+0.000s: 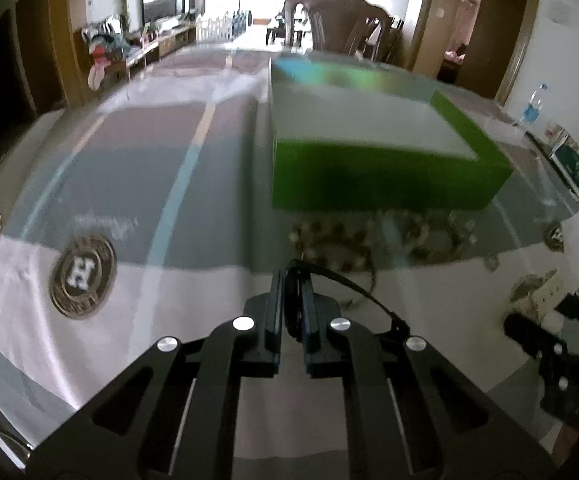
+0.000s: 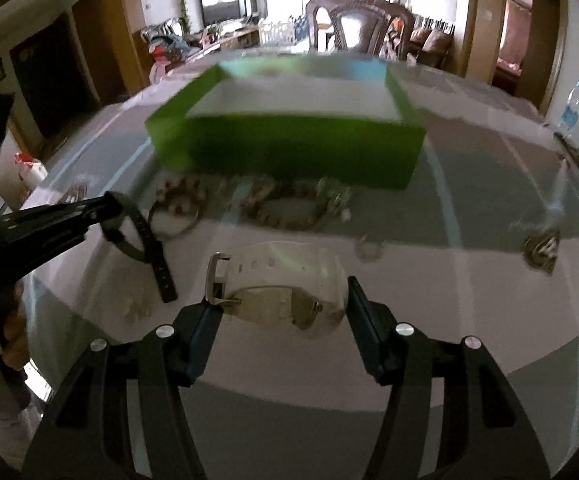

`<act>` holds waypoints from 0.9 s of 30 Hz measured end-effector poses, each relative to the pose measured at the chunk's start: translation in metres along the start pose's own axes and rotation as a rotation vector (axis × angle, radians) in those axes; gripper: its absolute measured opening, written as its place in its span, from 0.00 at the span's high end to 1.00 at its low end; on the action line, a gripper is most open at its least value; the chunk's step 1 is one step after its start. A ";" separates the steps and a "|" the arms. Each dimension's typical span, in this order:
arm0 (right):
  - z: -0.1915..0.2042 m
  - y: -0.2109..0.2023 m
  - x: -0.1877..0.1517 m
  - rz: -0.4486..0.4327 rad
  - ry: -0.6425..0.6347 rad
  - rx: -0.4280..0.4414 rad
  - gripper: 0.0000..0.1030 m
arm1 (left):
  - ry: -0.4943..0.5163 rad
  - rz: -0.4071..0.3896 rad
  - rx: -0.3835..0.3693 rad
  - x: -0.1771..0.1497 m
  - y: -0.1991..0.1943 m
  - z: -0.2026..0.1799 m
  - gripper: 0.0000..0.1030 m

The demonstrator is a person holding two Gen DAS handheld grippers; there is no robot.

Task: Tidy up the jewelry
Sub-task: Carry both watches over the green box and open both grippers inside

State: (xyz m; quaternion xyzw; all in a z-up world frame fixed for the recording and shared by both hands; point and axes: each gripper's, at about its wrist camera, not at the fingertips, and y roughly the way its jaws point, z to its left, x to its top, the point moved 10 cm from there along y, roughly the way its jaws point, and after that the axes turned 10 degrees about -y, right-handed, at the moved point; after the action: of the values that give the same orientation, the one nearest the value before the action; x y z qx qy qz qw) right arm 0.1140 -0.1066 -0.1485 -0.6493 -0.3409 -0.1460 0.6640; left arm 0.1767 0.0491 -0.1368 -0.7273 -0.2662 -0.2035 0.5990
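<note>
My left gripper (image 1: 292, 276) is shut on a black watch strap (image 1: 349, 284), which curves off to the right of its fingers. From the right wrist view, this gripper (image 2: 105, 204) comes in from the left with the black watch (image 2: 149, 248) hanging from its tip, low over the table. My right gripper (image 2: 280, 294) is shut on a white watch (image 2: 285, 268); the buckle touches one finger and the case end touches the other. An open green box (image 2: 289, 152) with a pale inside stands just beyond. Beaded bracelets (image 2: 285, 208) lie in front of it.
A small ring (image 2: 369, 249) lies right of the white watch. The tablecloth carries round emblems (image 1: 83, 276). A water bottle (image 1: 533, 108) and packets sit at the table's right edge, and a wooden chair (image 1: 337, 20) stands at the far end.
</note>
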 end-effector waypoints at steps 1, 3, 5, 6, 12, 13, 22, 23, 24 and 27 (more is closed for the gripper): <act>-0.003 -0.004 0.005 -0.013 -0.002 -0.010 0.42 | 0.002 -0.009 -0.008 0.004 -0.004 -0.002 0.92; -0.008 -0.013 0.015 -0.041 -0.003 -0.018 0.42 | -0.001 -0.024 -0.024 0.013 -0.014 -0.005 0.92; -0.011 -0.018 0.027 -0.065 -0.006 -0.017 0.42 | -0.008 -0.043 -0.027 0.025 -0.022 -0.009 0.92; -0.013 -0.019 0.035 -0.079 -0.011 -0.021 0.42 | -0.007 -0.055 -0.020 0.033 -0.024 -0.012 0.92; -0.026 0.015 0.097 -0.080 -0.017 -0.018 0.41 | -0.013 -0.084 -0.033 0.097 -0.011 -0.035 0.92; -0.028 0.021 0.105 -0.082 -0.010 -0.018 0.41 | -0.024 -0.087 -0.037 0.108 -0.005 -0.038 0.92; -0.054 0.099 0.140 0.006 0.087 -0.011 0.40 | -0.094 -0.093 0.009 0.153 0.051 -0.043 0.87; -0.056 0.101 0.141 0.008 0.085 -0.023 0.39 | -0.091 -0.089 0.022 0.153 0.058 -0.044 0.75; -0.057 0.102 0.142 0.007 0.081 -0.032 0.36 | -0.089 -0.091 0.025 0.153 0.060 -0.045 0.66; -0.058 0.086 0.141 -0.024 0.066 -0.044 0.26 | -0.078 -0.104 0.052 0.147 0.059 -0.042 0.34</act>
State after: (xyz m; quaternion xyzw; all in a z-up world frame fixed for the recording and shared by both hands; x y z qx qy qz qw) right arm 0.2861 -0.1174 -0.1191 -0.6544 -0.3233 -0.1826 0.6587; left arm 0.3290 0.0205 -0.0825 -0.7041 -0.3319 -0.1991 0.5954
